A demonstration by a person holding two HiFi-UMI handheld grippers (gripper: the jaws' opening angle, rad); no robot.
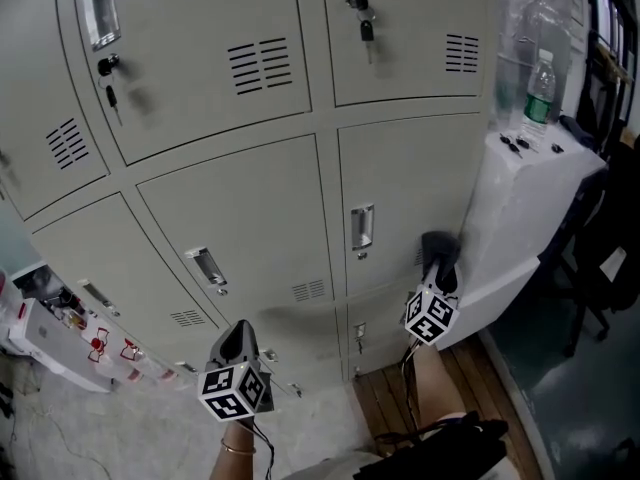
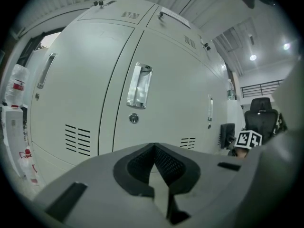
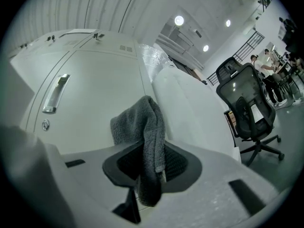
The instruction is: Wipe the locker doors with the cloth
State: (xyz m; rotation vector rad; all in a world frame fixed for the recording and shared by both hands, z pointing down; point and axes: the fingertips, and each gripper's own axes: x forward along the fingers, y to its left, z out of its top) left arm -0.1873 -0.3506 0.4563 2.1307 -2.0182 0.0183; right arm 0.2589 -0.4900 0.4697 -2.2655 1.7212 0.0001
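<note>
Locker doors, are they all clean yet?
Done: the cloth is picked up, pinched in the jaws of the right gripper. In hand: it is held up near a locker door. Left: the wiping. No door shows a wiped streak, so I cannot tell how many are finished.

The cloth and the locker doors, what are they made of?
The cloth looks like soft gray terry or microfiber: fuzzy surface, drooping folds. The locker doors seem to be painted sheet metal: smooth, pale gray, with punched vent slots.
</note>
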